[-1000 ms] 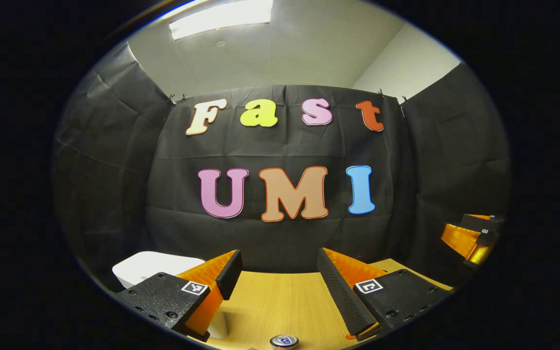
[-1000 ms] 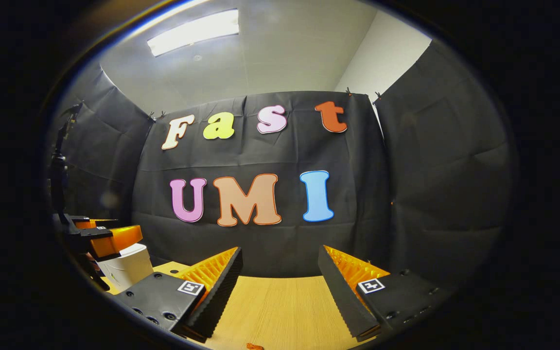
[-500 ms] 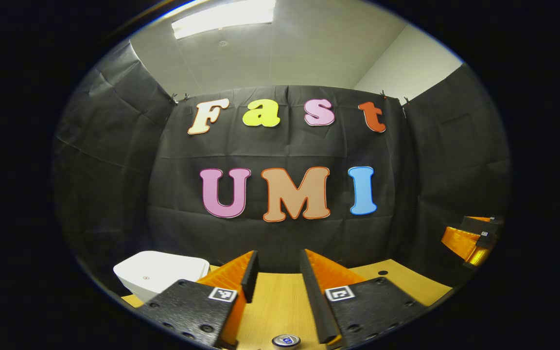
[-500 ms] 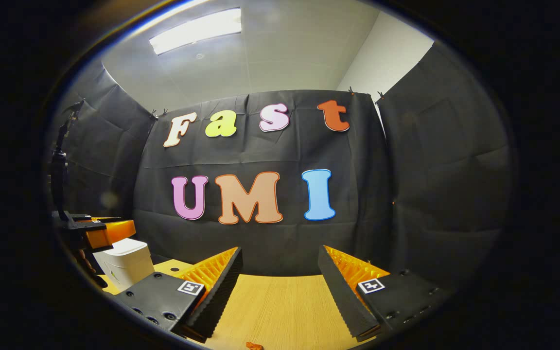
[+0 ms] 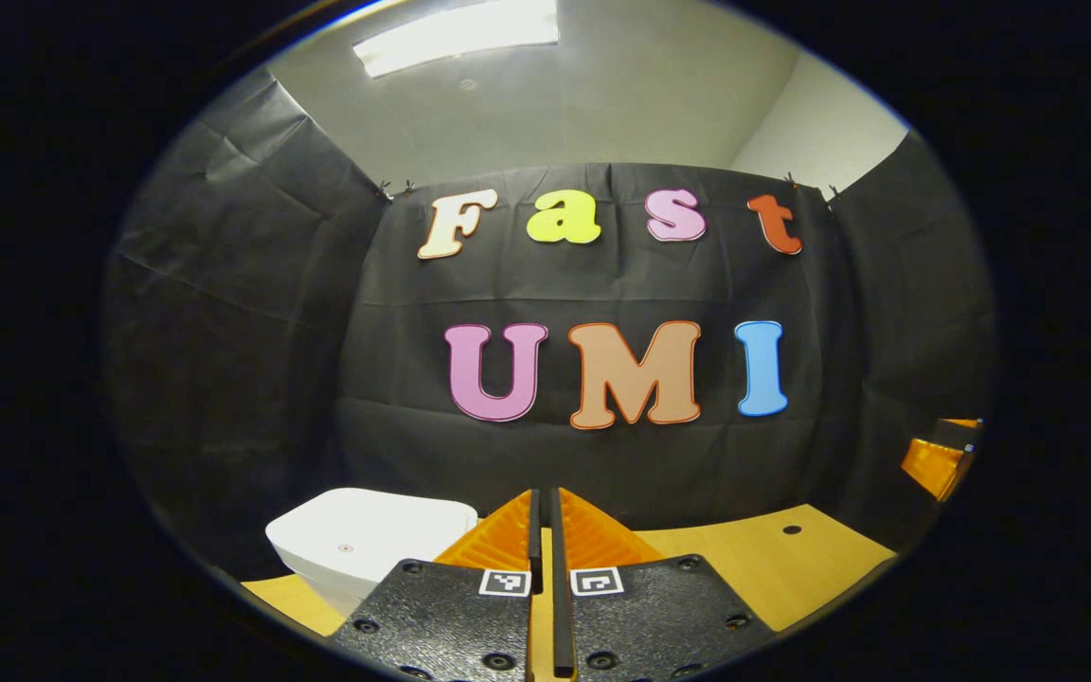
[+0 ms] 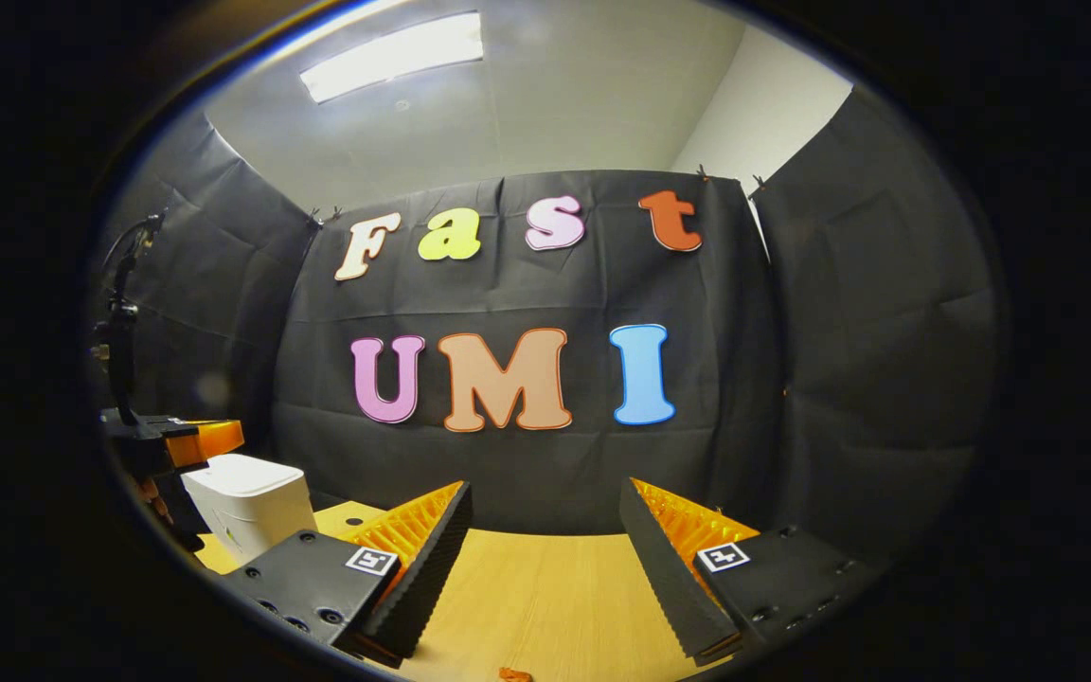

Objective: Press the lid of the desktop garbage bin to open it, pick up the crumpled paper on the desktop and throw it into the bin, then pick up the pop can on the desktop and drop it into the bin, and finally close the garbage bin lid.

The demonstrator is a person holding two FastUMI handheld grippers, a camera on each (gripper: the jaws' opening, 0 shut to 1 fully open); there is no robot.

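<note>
The white garbage bin [image 5: 366, 542] stands with its lid down at the left of the wooden table [image 5: 773, 568], just left of my left gripper [image 5: 543, 500]. That gripper is shut with nothing between its fingers. In the right gripper view the bin [image 6: 244, 502] sits at the far left, and the left gripper [image 6: 181, 442] hovers by its upper left edge. My right gripper [image 6: 545, 511] is open and empty over the bare tabletop [image 6: 545, 597]. It also appears at the far right of the left gripper view [image 5: 938, 461].
A small orange scrap [image 6: 513, 674] lies at the bottom edge of the right gripper view. A dark stand with a cable [image 6: 119, 313] rises at the far left. The tabletop has a small round hole [image 5: 785, 530] near its back right.
The left gripper's fingers went from wide open to shut. It shifted so the bin sits closer to its fingers, and the can top at the bottom edge is now hidden. The right gripper barely moved.
</note>
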